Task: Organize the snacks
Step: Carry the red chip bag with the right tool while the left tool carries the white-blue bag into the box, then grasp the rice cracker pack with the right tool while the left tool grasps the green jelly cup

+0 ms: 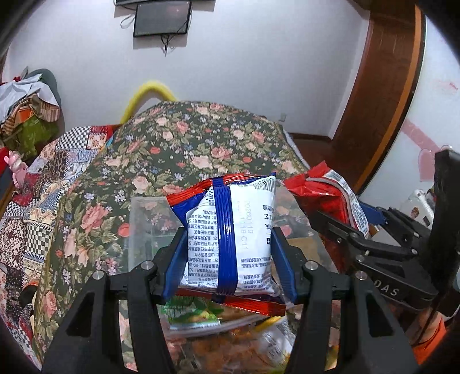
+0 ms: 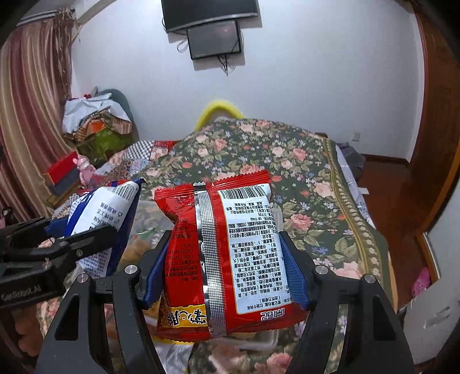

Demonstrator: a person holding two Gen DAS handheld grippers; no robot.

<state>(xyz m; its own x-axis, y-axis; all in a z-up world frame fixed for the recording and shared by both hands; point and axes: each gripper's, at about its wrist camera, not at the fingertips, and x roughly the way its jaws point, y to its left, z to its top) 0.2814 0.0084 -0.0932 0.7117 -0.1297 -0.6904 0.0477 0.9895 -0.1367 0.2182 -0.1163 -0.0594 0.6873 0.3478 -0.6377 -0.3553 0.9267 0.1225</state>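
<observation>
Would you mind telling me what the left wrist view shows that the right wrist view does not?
Only the left wrist view shows the clear box and the green packet under the left gripper. Only the right wrist view shows the striped curtain and the right gripper head-on. Both show the blue and white packet, the red packet, the floral blanket and the wall screen.
</observation>
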